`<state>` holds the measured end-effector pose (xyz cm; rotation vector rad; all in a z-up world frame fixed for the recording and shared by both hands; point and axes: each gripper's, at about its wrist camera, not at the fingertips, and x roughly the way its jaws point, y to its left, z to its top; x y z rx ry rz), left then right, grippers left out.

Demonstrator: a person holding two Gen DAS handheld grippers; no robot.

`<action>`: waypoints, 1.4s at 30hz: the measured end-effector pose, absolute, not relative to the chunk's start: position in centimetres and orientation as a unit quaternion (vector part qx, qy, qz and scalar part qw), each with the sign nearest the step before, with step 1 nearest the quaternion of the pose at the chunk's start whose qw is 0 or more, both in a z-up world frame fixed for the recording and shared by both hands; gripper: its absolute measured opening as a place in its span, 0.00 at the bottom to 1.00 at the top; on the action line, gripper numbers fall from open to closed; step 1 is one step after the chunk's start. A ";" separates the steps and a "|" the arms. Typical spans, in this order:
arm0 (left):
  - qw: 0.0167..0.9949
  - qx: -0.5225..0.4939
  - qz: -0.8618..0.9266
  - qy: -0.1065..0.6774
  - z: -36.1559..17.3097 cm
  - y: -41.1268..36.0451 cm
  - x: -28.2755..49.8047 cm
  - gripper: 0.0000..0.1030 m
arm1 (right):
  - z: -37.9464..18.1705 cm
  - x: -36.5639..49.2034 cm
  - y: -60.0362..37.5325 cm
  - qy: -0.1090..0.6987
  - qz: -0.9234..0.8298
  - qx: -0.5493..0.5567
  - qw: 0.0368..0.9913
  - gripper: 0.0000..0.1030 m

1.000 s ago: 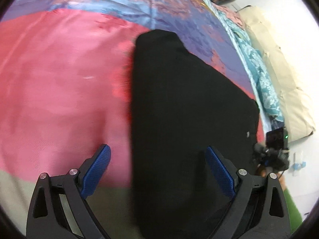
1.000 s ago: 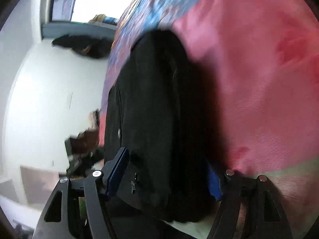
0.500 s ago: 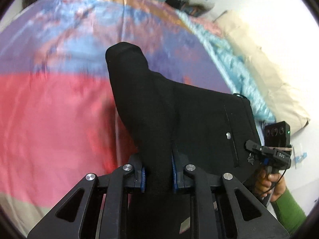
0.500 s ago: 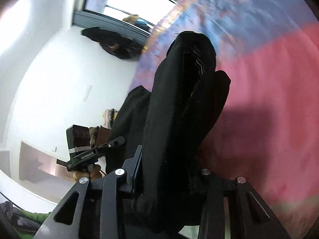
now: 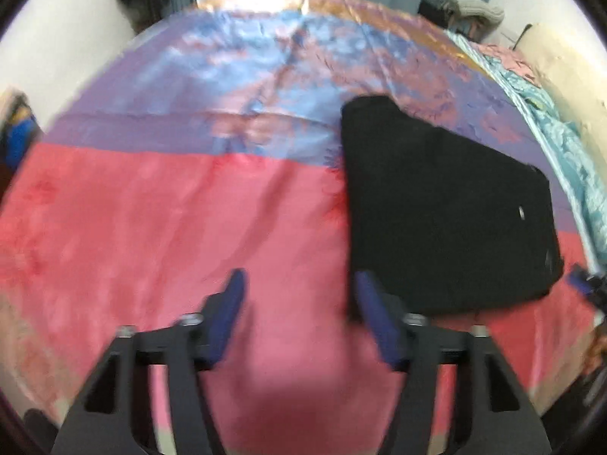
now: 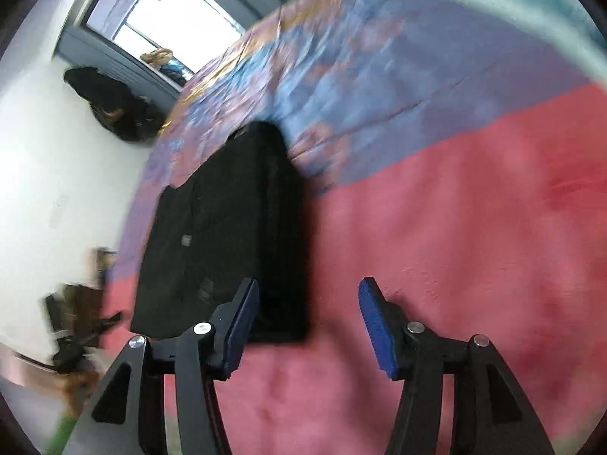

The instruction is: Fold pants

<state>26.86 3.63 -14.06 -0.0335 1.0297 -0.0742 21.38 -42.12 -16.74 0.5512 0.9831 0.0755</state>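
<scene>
A: Left wrist view: my left gripper (image 5: 297, 295) is spread apart, holding nothing; folded black pants (image 5: 447, 212) lie flat on the bed (image 5: 151, 208), just right of it.

B: Right wrist view?

A: My right gripper (image 6: 309, 305) is likewise spread, empty; pants (image 6: 227, 227) lie left, behind its left finger.

1. Your left gripper (image 5: 297, 292) hangs with its blue-padded fingers (image 5: 227, 313) spread wide, holding nothing.
2. Your right gripper (image 6: 309, 299) is likewise parted, its blue pads (image 6: 375, 326) well apart and empty.
</scene>
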 end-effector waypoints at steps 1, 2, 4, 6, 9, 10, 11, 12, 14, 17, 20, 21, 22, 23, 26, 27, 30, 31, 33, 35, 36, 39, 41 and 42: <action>0.878 -0.003 -0.028 0.477 -13.8 3.6 25.6 0.83 | -15.8 20.0 -42.0 0.459 0.032 0.237 0.856 0.59; 0.886 0.008 -0.025 0.464 -13.2 3.2 24.4 0.87 | -14.8 18.6 -41.7 0.453 0.029 0.218 0.864 0.72; 0.893 0.030 -0.023 0.448 -12.8 1.8 22.3 0.90 | -13.5 16.5 -40.8 0.449 0.010 0.191 0.873 0.94; 0.895 0.045 -0.026 0.442 -12.2 0.1 20.4 0.90 | -13.1 15.4 -38.8 0.461 -0.007 0.155 0.874 1.00; 0.898 0.030 -0.031 0.438 -11.1 -1.2 18.3 0.93 | -13.2 14.6 -37.0 0.482 -0.037 0.097 0.870 1.00; 0.898 0.019 -0.032 0.437 -10.6 -1.6 17.6 0.94 | -13.3 14.1 -35.8 0.482 -0.045 0.083 0.871 1.00; 0.899 0.010 -0.032 0.436 -10.4 -2.0 17.1 0.94 | -13.4 13.3 -34.7 0.479 -0.048 0.078 0.873 1.00; 0.901 -0.003 -0.033 0.433 -10.0 -2.1 16.3 0.94 | -13.3 12.4 -34.2 0.473 -0.049 0.077 0.876 1.00; 0.901 -0.016 -0.033 0.432 -9.5 -2.2 14.9 0.94 | -12.6 10.6 -32.5 0.459 -0.057 0.075 0.883 1.00; 0.900 -0.017 -0.036 0.434 -9.1 -2.4 13.2 0.94 | -11.4 8.2 -30.7 0.439 -0.073 0.076 0.892 1.00; 0.904 0.007 -0.032 0.426 -8.5 -2.9 11.9 0.94 | -10.2 6.3 -29.0 0.431 -0.074 0.071 0.896 1.00; 0.906 0.011 -0.032 0.423 -8.1 -3.0 11.3 0.94 | -9.8 5.6 -28.5 0.428 -0.075 0.068 0.898 1.00; 0.906 0.013 -0.031 0.422 -7.9 -3.1 11.0 0.95 | -9.7 5.6 -28.2 0.426 -0.075 0.066 0.899 1.00; 0.906 0.015 -0.029 0.421 -7.7 -3.1 10.7 0.95 | -9.6 5.3 -27.8 0.427 -0.074 0.063 0.899 1.00; 0.911 0.030 -0.024 0.411 -6.6 -3.3 9.5 0.95 | -9.2 4.3 -27.5 0.430 -0.073 0.063 0.898 1.00; 0.912 0.035 -0.024 0.409 -6.3 -3.4 9.2 0.95 | -9.1 4.0 -27.4 0.431 -0.071 0.065 0.897 1.00; 0.907 0.066 -0.024 0.414 -5.9 -3.9 8.6 0.95 | -8.4 3.2 -27.1 0.430 -0.068 0.062 0.898 1.00; 0.907 0.079 -0.021 0.413 -5.7 -4.2 8.4 0.95 | -8.0 2.9 -27.0 0.427 -0.066 0.062 0.900 1.00; 0.910 0.102 -0.012 0.401 -5.5 -4.5 7.8 0.95 | -7.2 2.5 -26.7 0.419 -0.063 0.058 0.904 1.00; 0.912 0.104 -0.016 0.396 -5.2 -4.6 7.3 0.95 | -6.6 2.3 -26.4 0.416 -0.062 0.053 0.906 1.00; 0.912 0.101 -0.019 0.397 -5.1 -4.6 7.1 0.95 | -6.3 2.1 -26.2 0.415 -0.063 0.049 0.906 1.00; 0.910 0.091 -0.023 0.404 -4.8 -4.4 6.9 0.95 | -5.5 1.8 -25.7 0.411 -0.062 0.038 0.909 1.00; 0.910 0.086 -0.024 0.404 -4.5 -4.4 6.8 0.95 | -5.1 1.6 -25.5 0.408 -0.060 0.034 0.911 1.00; 0.911 0.084 -0.024 0.404 -4.2 -4.4 6.7 0.95 | -4.9 1.6 -25.4 0.406 -0.059 0.032 0.911 1.00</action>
